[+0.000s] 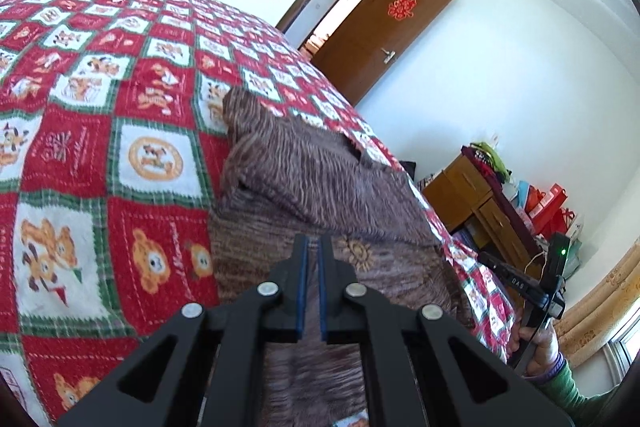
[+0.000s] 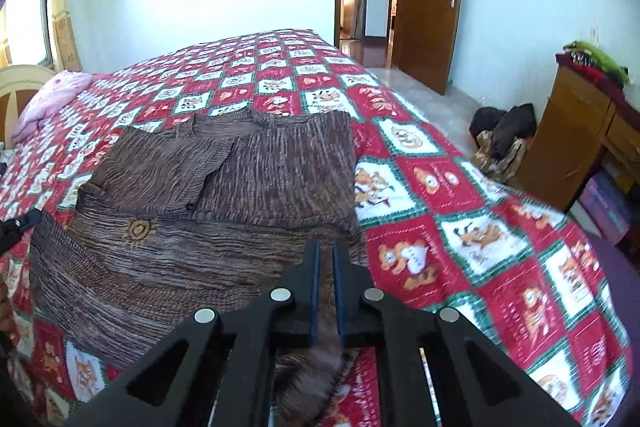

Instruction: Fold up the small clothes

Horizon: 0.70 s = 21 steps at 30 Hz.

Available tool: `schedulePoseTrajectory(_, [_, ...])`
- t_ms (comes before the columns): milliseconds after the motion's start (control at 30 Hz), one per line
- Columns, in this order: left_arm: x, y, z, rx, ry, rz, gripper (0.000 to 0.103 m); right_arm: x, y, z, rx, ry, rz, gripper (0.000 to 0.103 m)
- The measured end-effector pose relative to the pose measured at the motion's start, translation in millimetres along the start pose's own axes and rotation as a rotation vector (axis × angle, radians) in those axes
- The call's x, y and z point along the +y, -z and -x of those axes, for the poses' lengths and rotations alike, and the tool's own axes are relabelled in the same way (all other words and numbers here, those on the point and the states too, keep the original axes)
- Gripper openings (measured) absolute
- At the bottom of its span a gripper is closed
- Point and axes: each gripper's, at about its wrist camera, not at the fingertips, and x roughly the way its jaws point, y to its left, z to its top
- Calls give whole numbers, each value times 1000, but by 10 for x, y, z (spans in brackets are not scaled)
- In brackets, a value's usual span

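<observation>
Left gripper (image 1: 313, 247), seen from its wrist camera, has its blue-padded jaws drawn narrow around a fold of the brown striped knit sweater (image 1: 320, 187), which lies along the near edge of the red-and-white checked cartoon bedspread (image 1: 100, 107); its hem is hidden beneath the black linkage. Right gripper (image 2: 326, 253), in its own view, likewise pinches the sweater (image 2: 208, 195) narrowly, its lower corner cut off behind the fingers.
</observation>
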Motion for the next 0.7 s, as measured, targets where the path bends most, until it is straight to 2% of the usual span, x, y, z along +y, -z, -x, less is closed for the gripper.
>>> schedulePoseTrajectory(133, [16, -7, -10, 9, -16, -15, 4, -36, 26, -64, 36, -48, -20, 5])
schedulePoseTrajectory(233, [20, 19, -86, 58, -54, -44, 4, -117, 58, -103, 72, -114, -65, 5])
schedulePoseTrajectory(300, [40, 41, -152, 96, -84, -57, 7, -135, 96, -166, 108, -123, -81, 11])
schedulePoseTrajectory(333, [43, 53, -168, 109, -102, -65, 9, -125, 115, -204, 124, -106, -73, 26])
schedulePoseTrajectory(367, [43, 69, -181, 117, -118, -74, 15, -104, 130, -250, 135, -78, -54, 47])
schedulePoseTrajectory(400, [43, 90, -201, 126, -137, -82, 25, -90, 149, -269, 137, -60, -42, 58])
schedulePoseTrajectory(433, [40, 112, -213, 134, -149, -90, 29, -68, 169, -298, 135, -37, -30, 68])
schedulePoseTrajectory(500, [21, 161, -242, 147, -153, -118, 43, -44, 204, -333, 137, -39, -19, 68])
schedulePoseTrajectory(600, [-3, 203, -322, 178, -158, -148, 48, 17, 250, -406, 158, -50, 6, 68])
schedulePoseTrajectory(633, [-10, 212, -352, 187, -156, -151, 48, 54, 269, -412, 154, -52, 25, 62])
schedulePoseTrajectory(667, [-16, 225, -376, 194, -151, -154, 48, 88, 281, -408, 151, -50, 46, 44])
schedulePoseTrajectory(700, [-18, 234, -391, 197, -146, -156, 48, 140, 296, -405, 154, -39, 80, 33])
